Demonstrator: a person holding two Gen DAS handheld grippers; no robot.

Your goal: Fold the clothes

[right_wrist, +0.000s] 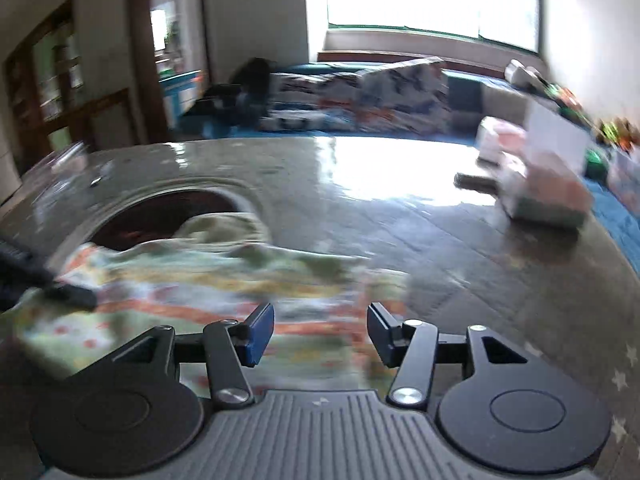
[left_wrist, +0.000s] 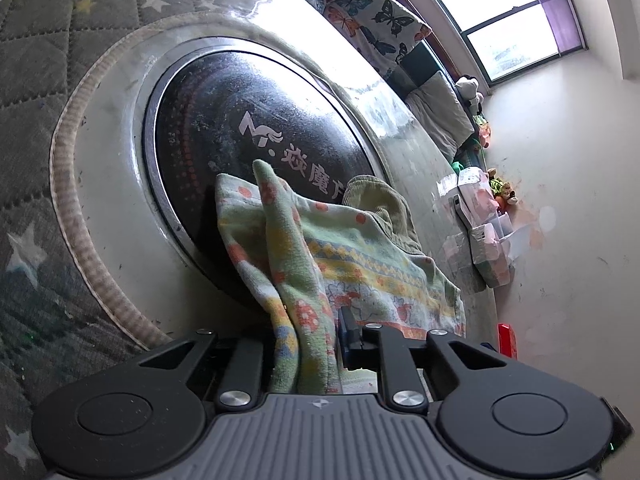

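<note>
A pale green knitted garment [left_wrist: 352, 248] with orange dots and yellow bands lies on a round table [left_wrist: 116, 200], partly over its dark glass centre plate [left_wrist: 240, 128]. A ribbed green part [left_wrist: 380, 204] shows at its far end. My left gripper [left_wrist: 308, 336] is shut on a bunched fold of the garment, which rises between its fingers. In the blurred right wrist view, the garment [right_wrist: 192, 280] spreads under my right gripper [right_wrist: 320, 332]. That gripper is open, its blue pads apart with nothing pinched. The left gripper's dark finger [right_wrist: 68, 294] shows at the cloth's left edge.
Boxes and packets [right_wrist: 540, 184] stand on the table's right side, seen also as boxes and packets [left_wrist: 480, 240]. Butterfly-print cushions [left_wrist: 360, 8] and soft toys [left_wrist: 472, 88] line a bench under the window. A star-patterned quilted mat [left_wrist: 32, 80] lies beyond the table edge.
</note>
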